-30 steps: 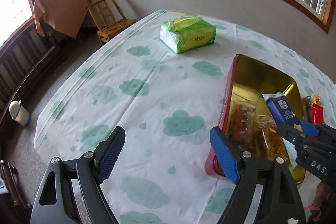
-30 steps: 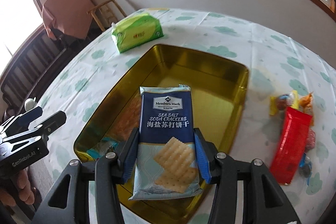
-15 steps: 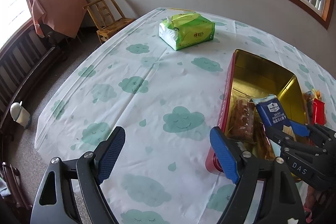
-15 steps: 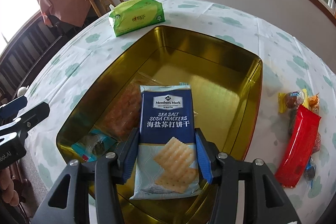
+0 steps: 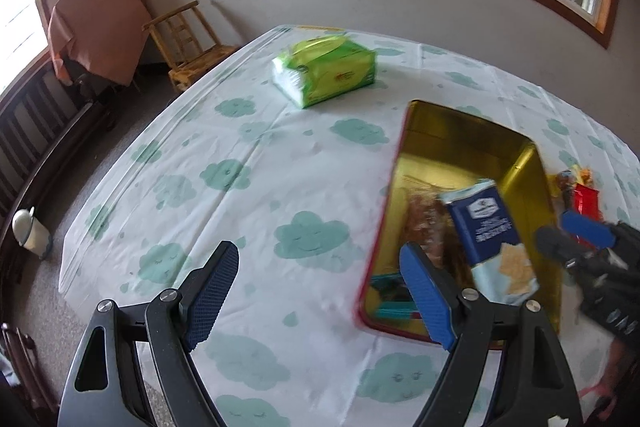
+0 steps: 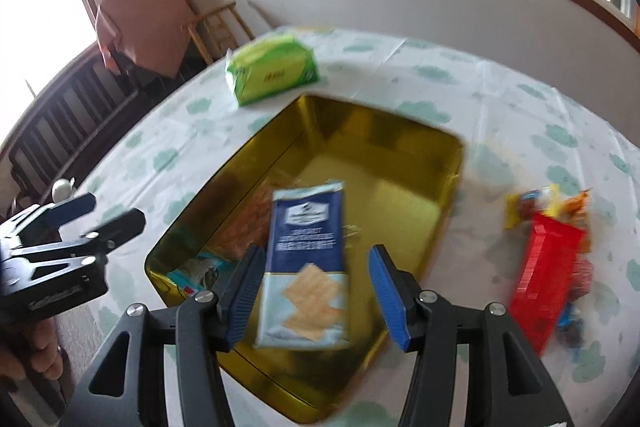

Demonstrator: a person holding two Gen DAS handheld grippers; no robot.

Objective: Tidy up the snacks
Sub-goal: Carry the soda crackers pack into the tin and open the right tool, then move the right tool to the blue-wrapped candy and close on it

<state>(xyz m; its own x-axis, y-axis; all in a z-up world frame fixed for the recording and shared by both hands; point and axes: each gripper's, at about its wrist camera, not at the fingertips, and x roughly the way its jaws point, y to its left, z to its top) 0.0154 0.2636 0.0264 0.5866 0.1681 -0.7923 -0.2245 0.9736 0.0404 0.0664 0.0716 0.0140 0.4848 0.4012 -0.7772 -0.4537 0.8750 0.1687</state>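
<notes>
A gold tin with a red rim (image 6: pixel 384 131) (image 5: pixel 472 135) stands on the cloud-print tablecloth. A blue soda cracker pack (image 6: pixel 306 267) (image 5: pixel 490 239) lies loose over the tin's near part, clear of both fingers. My right gripper (image 6: pixel 314 297) is open around it, jaws apart; it also shows in the left wrist view (image 5: pixel 580 239). Orange snack packs (image 6: pixel 236 227) and a teal wrapper (image 6: pixel 192 273) lie in the tin. My left gripper (image 5: pixel 320 295) is open and empty over the cloth, left of the tin.
A green tissue pack (image 5: pixel 326 69) (image 6: pixel 272 71) lies beyond the tin. A red packet (image 6: pixel 546 267) and several small wrapped snacks (image 6: pixel 552 201) lie right of the tin. A wooden chair (image 5: pixel 186 43) and a covered table stand past the table's far edge.
My right gripper opened and let go of the cracker pack, which dropped into the tin. The right gripper pulled back a little. The left gripper stayed open and shifted slightly.
</notes>
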